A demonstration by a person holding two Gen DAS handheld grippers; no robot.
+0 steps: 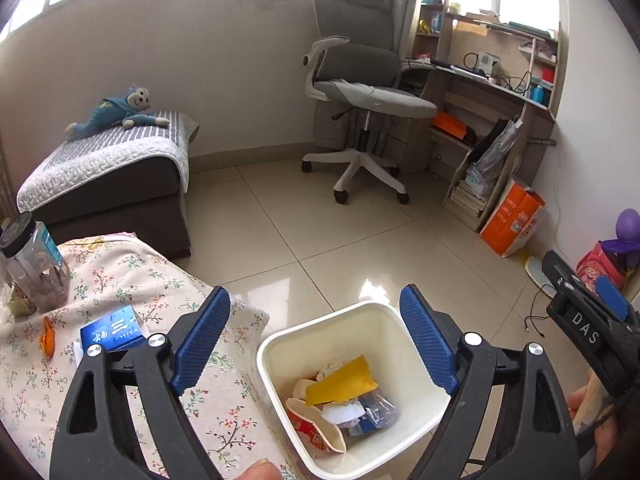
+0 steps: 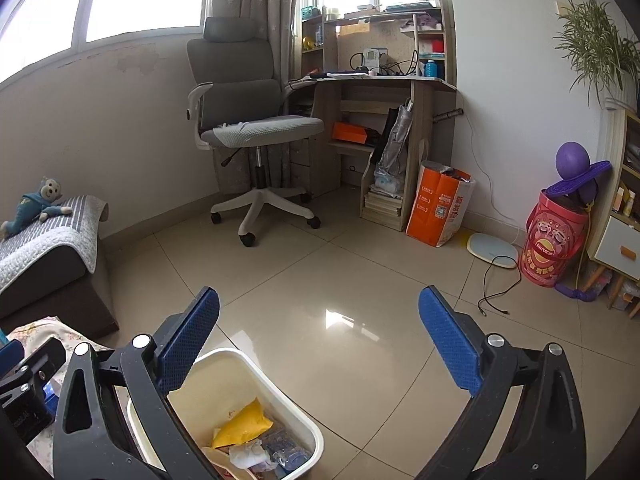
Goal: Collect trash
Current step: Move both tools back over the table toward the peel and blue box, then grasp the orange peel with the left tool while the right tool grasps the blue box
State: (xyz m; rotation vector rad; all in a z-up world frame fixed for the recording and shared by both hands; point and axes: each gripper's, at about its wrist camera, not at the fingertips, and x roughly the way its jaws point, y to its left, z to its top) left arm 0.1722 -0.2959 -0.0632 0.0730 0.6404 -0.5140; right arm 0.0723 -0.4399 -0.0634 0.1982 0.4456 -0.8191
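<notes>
Left wrist view, far left: clear jar [image 1: 34,264] with black lid stands on the floral tablecloth [image 1: 120,280]. Just right of it on the cloth lie an orange wrapper [image 1: 48,336] and a blue box [image 1: 114,330], the box partly behind the left gripper's near finger.

Left gripper [image 1: 316,336]: released, jaws spread wide, nothing between the pads. It hangs above the white trash bin [image 1: 360,316], which stands on the tiled floor just beside the table edge. In the bin: a yellow packet [image 1: 340,382], a red-and-white wrapper [image 1: 316,424], crumpled white paper [image 1: 344,412] and a bluish clear bag [image 1: 378,410].

Right of the bin, the right gripper [image 2: 320,316] shows at the frame edge. In its own view its jaws stand wide apart, empty, over bare floor, the bin below its left finger.

Far side of room: grey office chair [image 1: 360,92], desk [image 1: 488,88], orange bag [image 1: 514,220].
</notes>
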